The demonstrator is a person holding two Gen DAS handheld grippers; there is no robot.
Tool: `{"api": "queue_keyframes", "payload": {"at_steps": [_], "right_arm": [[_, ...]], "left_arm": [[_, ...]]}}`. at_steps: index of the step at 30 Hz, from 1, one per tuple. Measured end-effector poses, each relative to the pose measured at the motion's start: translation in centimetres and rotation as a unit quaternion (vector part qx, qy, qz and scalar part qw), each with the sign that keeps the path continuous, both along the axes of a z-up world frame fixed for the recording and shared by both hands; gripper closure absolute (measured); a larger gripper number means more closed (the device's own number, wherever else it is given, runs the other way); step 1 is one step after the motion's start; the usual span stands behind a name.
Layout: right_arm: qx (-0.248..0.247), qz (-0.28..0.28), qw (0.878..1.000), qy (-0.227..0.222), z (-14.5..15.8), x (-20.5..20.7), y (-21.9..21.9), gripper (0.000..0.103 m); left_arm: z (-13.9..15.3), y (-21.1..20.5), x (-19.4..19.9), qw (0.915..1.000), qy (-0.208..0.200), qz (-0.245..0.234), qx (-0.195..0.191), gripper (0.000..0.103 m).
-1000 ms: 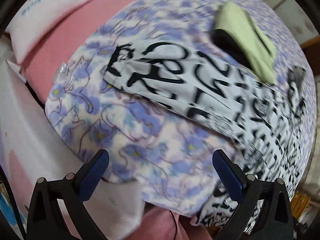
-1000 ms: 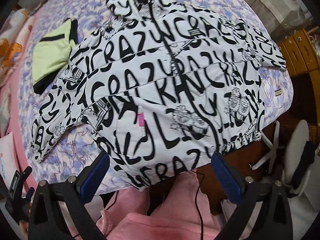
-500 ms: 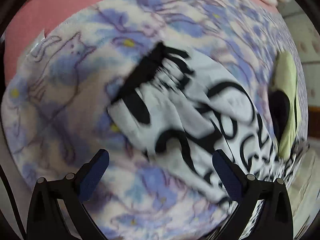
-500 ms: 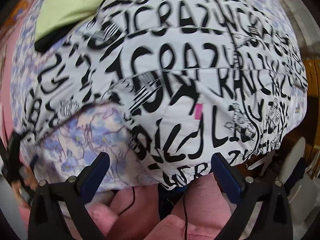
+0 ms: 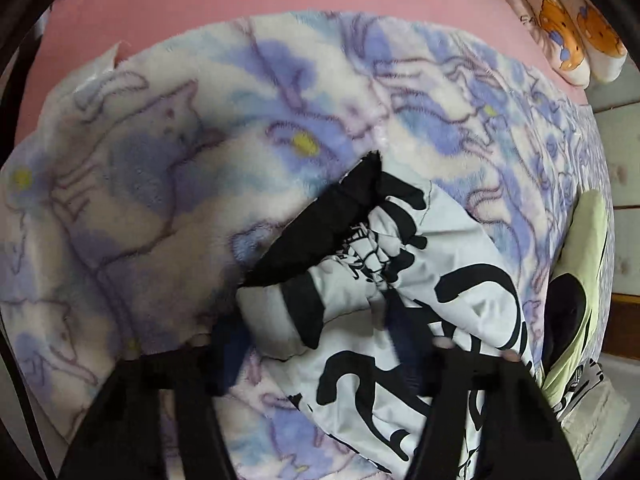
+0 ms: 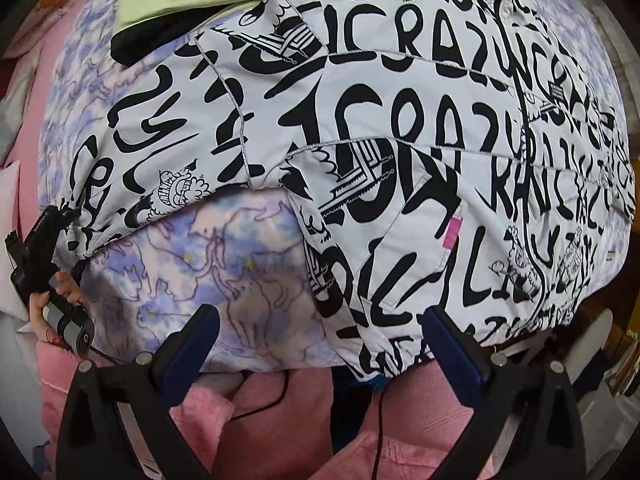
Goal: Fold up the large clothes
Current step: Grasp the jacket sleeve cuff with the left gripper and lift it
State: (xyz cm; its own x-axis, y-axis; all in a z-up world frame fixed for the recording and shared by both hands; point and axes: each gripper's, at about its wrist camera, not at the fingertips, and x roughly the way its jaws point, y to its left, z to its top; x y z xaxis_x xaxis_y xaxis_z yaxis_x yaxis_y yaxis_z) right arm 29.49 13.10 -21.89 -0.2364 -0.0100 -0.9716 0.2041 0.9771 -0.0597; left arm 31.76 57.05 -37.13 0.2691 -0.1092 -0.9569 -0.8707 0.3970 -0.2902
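While closing, left gripper (image 5: 320, 344) fingers straddle jacket (image 5: 400, 280) cuff, grip unclear | right gripper (image 6: 320, 344) fingers wide, empty

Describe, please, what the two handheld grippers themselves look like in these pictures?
Both are the same build. The right gripper has a black, angular plastic frame with small silver bolt heads, and two long fingers faced with dark blue pads. The left gripper shows the same black frame and blue pads, blurred. In the right wrist view its black body ends in a grey cylindrical handle with a thin black cable.
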Motion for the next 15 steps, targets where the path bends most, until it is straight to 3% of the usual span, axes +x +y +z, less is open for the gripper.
{"api": "queue_keyframes", "payload": {"at_steps": [2, 4, 8, 15], "right_arm": [[0.006, -0.001, 1.0, -0.004, -0.1, -0.2, -0.4, 0.002], [0.013, -0.004, 1.0, -0.007, 0.0, -0.5, -1.1, 0.002], [0.033, -0.018, 0.999, -0.013, -0.1, -1.3, -3.0, 0.002], [0.083, -0.02, 0.995, -0.054, 0.3, -2.5, -8.7, 0.002]], "left_arm": [[0.3, -0.2, -0.2, 0.9995, -0.027, 0.008, -0.012, 0.077], [0.7, -0.7, -0.1, 0.9986, -0.044, 0.021, -0.02, 0.085], [3.1, -1.9, 0.5, 0.9969, -0.073, 0.029, -0.003, 0.089], [12.5, -6.6, 0.5, 0.9845, -0.166, 0.005, 0.055, 0.089]]}}
